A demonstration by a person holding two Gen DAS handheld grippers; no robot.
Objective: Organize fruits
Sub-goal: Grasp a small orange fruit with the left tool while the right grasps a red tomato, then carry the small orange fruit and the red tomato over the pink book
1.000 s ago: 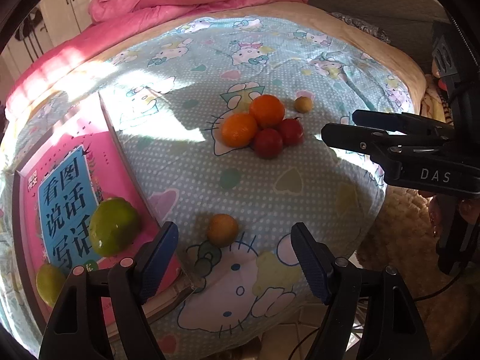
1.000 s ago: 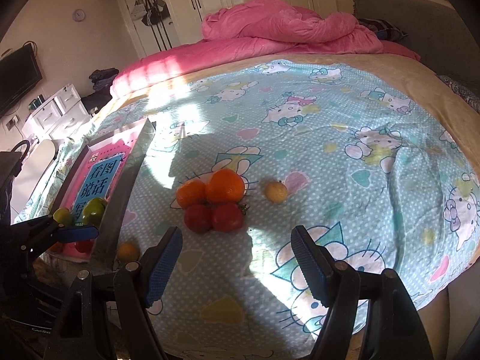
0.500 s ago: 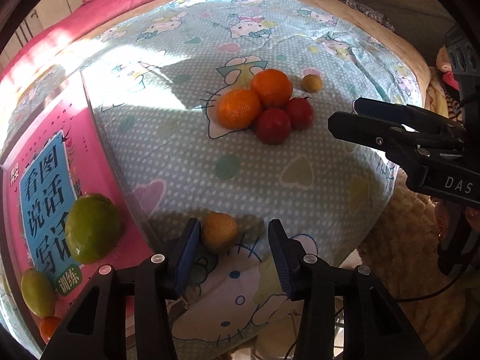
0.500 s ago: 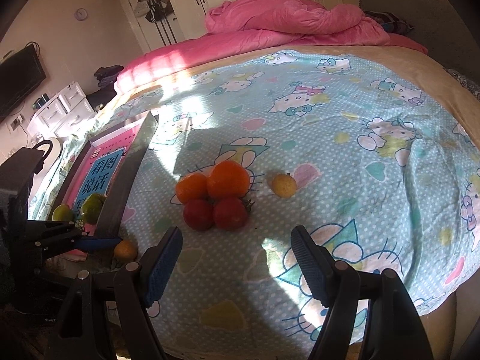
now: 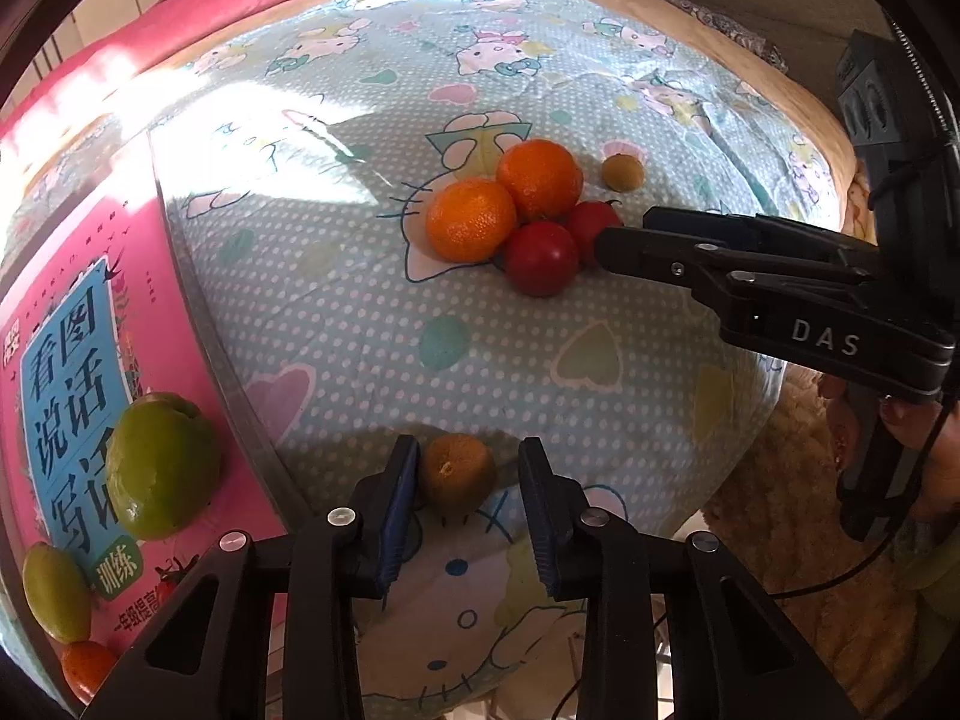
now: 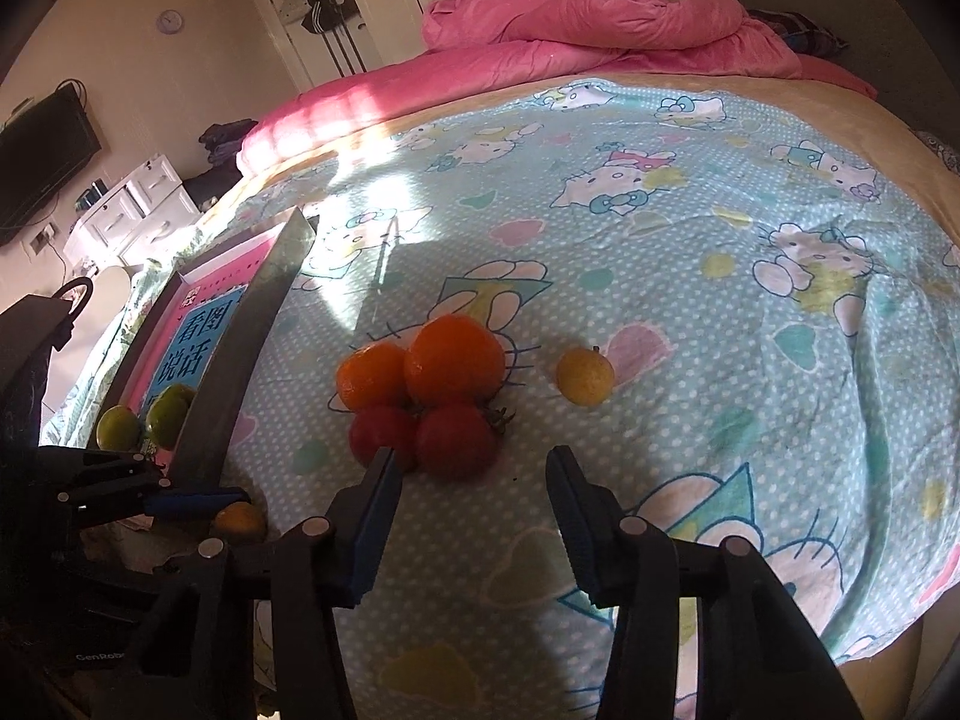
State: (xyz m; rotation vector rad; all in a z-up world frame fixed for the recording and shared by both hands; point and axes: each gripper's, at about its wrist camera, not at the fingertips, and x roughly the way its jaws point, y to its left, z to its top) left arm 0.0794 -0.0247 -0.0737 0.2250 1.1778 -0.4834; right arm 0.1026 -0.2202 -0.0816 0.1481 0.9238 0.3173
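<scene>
Since a second ago both grippers have come down toward the bed, and the left gripper has narrowed from wide open to a slim gap around a small orange fruit near the bed's front edge. Its fingers are closing: the left pad is at the fruit's side, while a sliver of sheet shows before the right pad, so the fruit sits between them but does not look clamped yet. The fruit lies on the cartoon-cat sheet just beside the metal rim of a tray lined with a pink book cover, where green fruits already rest. Judging from that, the tray is the collecting place and this fruit is the nearest one to lift into it.

Further up the bed a cluster of two oranges and two red tomatoes sits touching one another, with a small yellow fruit a little apart to one side. The right gripper hovers low just in front of the tomatoes, its fingers closing but with nothing between them; it seems lined up to take the nearer right-hand tomato. A pink duvet is heaped at the far end.
</scene>
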